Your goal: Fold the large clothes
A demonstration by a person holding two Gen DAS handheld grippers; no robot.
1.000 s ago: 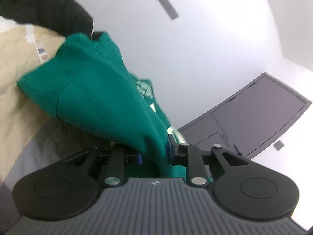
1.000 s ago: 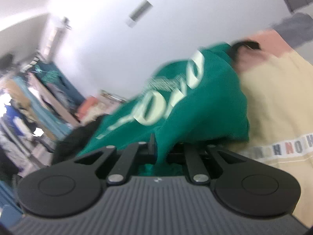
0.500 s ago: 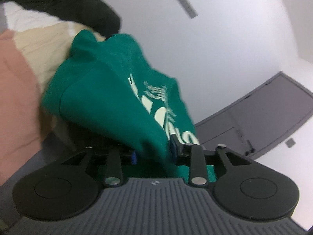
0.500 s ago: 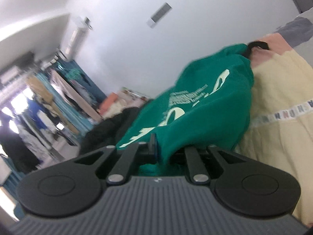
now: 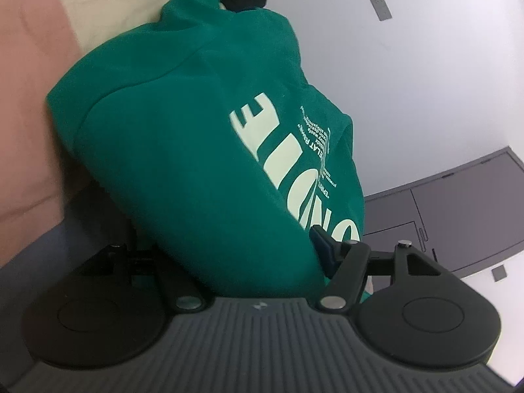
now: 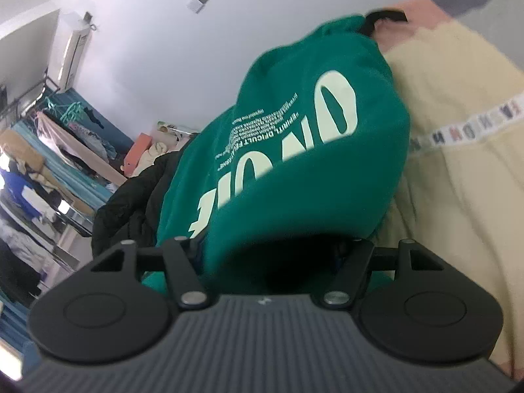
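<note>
A green sweatshirt (image 5: 183, 137) with pale lettering is bunched in a folded heap just ahead of both grippers. In the left wrist view the left gripper (image 5: 229, 252) has its jaws opening. The cloth lies loose between them and hides the left finger, while the blue pad of the right finger (image 5: 322, 249) shows beside the fabric. In the right wrist view the same sweatshirt (image 6: 294, 163) drapes over the right gripper (image 6: 268, 249). That gripper's jaws are opening too, spread wide with a dark gap under the cloth.
The sweatshirt rests against a cream garment (image 6: 458, 196) with a lettered band and a pink one (image 5: 29, 98). A black garment (image 6: 131, 203) lies beside it. A grey cabinet (image 5: 458, 203) stands at the right, and racks of hanging clothes (image 6: 49, 163) at the far left.
Both grippers' jaws have spread apart from a tight pinch on the green cloth. The sweatshirt has settled lower against the cream and pink garments, its lettering now facing both cameras.
</note>
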